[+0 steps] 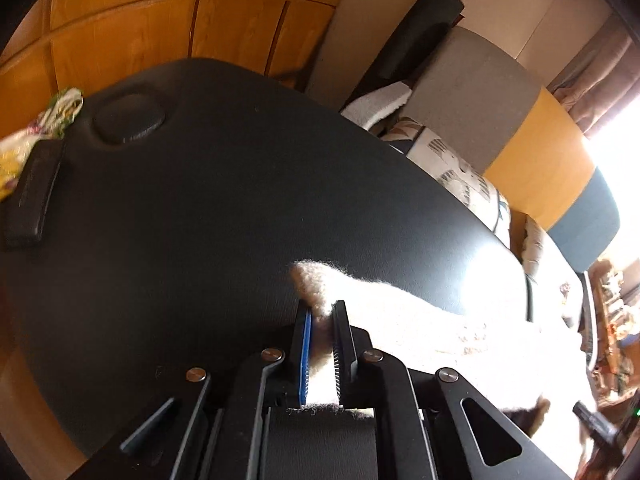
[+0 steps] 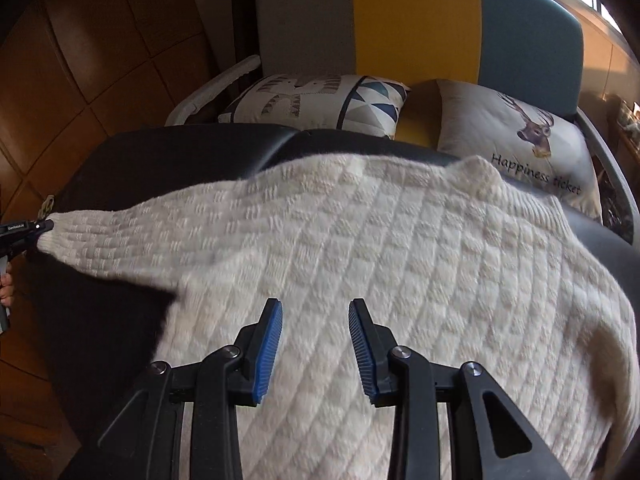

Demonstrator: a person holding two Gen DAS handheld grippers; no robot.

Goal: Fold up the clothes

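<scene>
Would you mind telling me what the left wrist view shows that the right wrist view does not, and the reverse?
Only the left wrist view shows the left tool shut on the sleeve cuff and a black pouch on the table. Only the right wrist view shows the open right tool over the sweater's body and a deer cushion. Both show the cream sweater, the black table and the sofa.

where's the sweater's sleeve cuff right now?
Right wrist view, far left: cream knitted sweater's cuff is clamped in the left gripper, stretched out over the black padded table.

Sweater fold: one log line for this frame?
left gripper: shut on sweater cuff | right gripper: open above body | sweater: spread on black table
</scene>
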